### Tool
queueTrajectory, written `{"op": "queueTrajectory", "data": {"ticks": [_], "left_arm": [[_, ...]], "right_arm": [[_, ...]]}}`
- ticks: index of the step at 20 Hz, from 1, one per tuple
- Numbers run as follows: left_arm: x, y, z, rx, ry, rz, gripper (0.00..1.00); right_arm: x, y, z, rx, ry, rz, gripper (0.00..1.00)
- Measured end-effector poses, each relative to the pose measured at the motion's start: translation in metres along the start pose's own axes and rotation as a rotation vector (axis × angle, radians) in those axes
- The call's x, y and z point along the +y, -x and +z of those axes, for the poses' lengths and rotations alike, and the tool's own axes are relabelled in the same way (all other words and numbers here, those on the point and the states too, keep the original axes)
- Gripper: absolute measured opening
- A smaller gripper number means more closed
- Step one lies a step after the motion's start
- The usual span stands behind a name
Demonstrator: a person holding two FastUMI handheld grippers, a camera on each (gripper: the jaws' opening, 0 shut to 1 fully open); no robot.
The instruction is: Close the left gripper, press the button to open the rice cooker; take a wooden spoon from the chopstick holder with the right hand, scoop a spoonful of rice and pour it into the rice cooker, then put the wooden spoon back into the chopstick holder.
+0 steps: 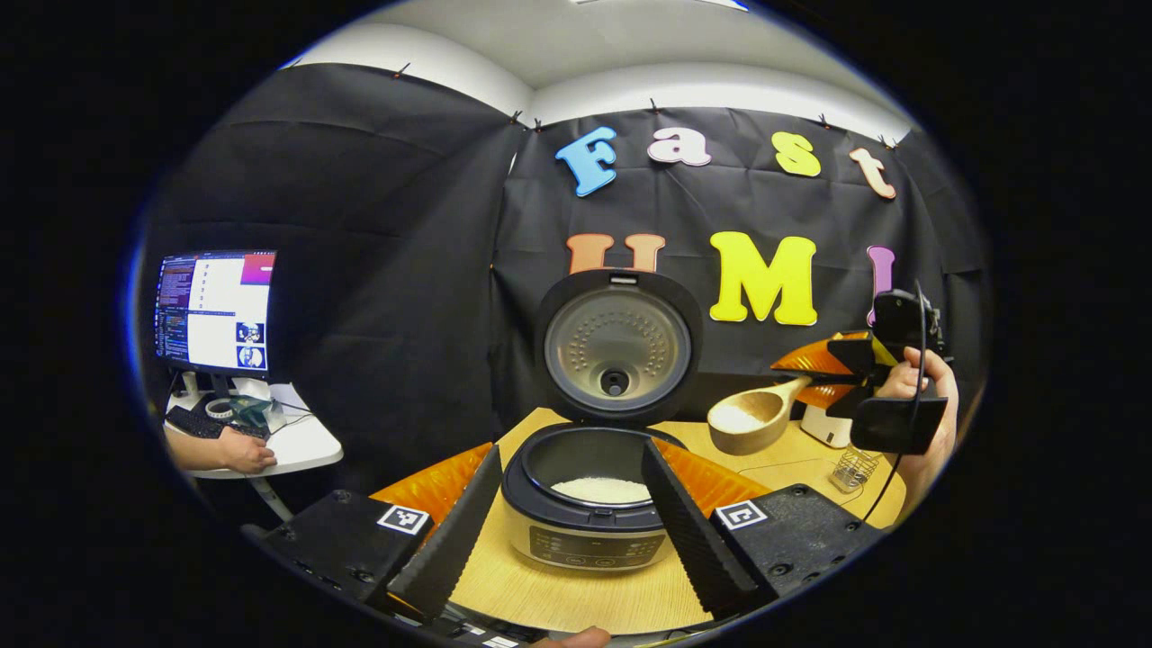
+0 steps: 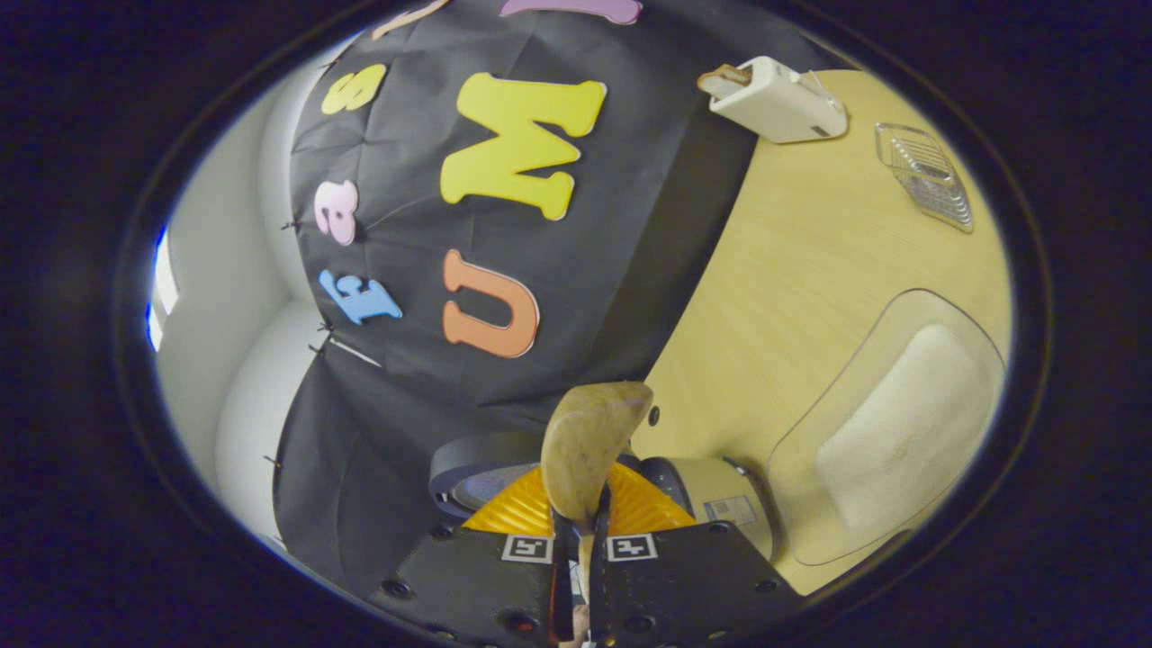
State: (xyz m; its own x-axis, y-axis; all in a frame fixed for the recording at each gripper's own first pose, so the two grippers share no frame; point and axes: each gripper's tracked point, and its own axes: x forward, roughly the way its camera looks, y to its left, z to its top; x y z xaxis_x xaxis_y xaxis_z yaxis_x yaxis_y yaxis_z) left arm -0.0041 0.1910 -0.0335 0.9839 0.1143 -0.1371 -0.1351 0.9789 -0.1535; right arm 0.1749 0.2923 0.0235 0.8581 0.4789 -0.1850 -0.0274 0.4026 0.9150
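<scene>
The rice cooker (image 1: 585,531) stands open on the wooden table, its lid (image 1: 616,346) upright and white rice in the pot (image 1: 601,490). My left gripper (image 1: 571,453) is open, its fingers flanking the cooker's front without touching it. To the right and a little above the pot, the right gripper (image 1: 855,378) is shut on the handle of the wooden spoon (image 1: 754,418), whose bowl holds rice. In the right gripper view the spoon (image 2: 589,445) sticks out from the shut gripper (image 2: 580,526), tilted view, with the cooker (image 2: 720,499) just beyond. The wire chopstick holder (image 1: 853,468) (image 2: 927,175) stands apart.
A clear container of rice (image 2: 900,423) sits on the table (image 2: 792,261) near the cooker. A white appliance (image 2: 774,99) stands by the back wall. At the far left, a monitor (image 1: 216,310) and a person's hand (image 1: 243,450) rest on a side desk.
</scene>
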Motion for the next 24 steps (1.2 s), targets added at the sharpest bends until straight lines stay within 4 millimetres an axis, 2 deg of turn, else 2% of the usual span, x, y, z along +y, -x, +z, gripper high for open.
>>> {"op": "queueTrajectory", "data": {"ticks": [5, 10, 12, 13, 14, 17, 18, 21, 22, 24], "left_arm": [[0.021, -0.001, -0.002, 0.005, 0.023, 0.034, 0.99], [0.048, 0.003, -0.005, 0.014, 0.026, 0.083, 0.99], [0.05, 0.002, -0.005, 0.015, 0.029, 0.092, 0.98], [0.05, 0.002, -0.006, 0.018, 0.032, 0.092, 0.98], [0.05, 0.002, -0.008, 0.021, 0.035, 0.088, 0.98], [0.05, 0.003, -0.009, 0.031, 0.026, 0.084, 0.98], [0.05, 0.002, -0.009, 0.031, 0.017, 0.082, 0.98], [0.044, 0.0, -0.011, 0.039, -0.015, 0.072, 0.98], [0.039, -0.003, -0.013, 0.043, -0.026, 0.067, 0.98], [0.035, -0.004, -0.015, 0.049, -0.043, 0.06, 0.98]], "right_arm": [[0.04, -0.04, -0.035, -0.005, 0.196, -0.041, 0.07], [0.058, -0.062, -0.045, -0.065, 0.482, -0.148, 0.07], [0.064, -0.069, -0.047, -0.079, 0.613, -0.189, 0.07], [0.067, -0.071, -0.049, -0.079, 0.665, -0.209, 0.04], [0.069, -0.074, -0.05, -0.077, 0.712, -0.224, 0.07], [0.073, -0.082, -0.057, -0.051, 0.857, -0.246, 0.1], [0.073, -0.085, -0.059, -0.042, 0.905, -0.255, 0.07], [0.074, -0.087, -0.065, -0.028, 1.06, -0.269, 0.05], [0.076, -0.087, -0.064, -0.035, 1.107, -0.27, 0.1], [0.08, -0.087, -0.07, -0.039, 1.199, -0.261, 0.05]]}}
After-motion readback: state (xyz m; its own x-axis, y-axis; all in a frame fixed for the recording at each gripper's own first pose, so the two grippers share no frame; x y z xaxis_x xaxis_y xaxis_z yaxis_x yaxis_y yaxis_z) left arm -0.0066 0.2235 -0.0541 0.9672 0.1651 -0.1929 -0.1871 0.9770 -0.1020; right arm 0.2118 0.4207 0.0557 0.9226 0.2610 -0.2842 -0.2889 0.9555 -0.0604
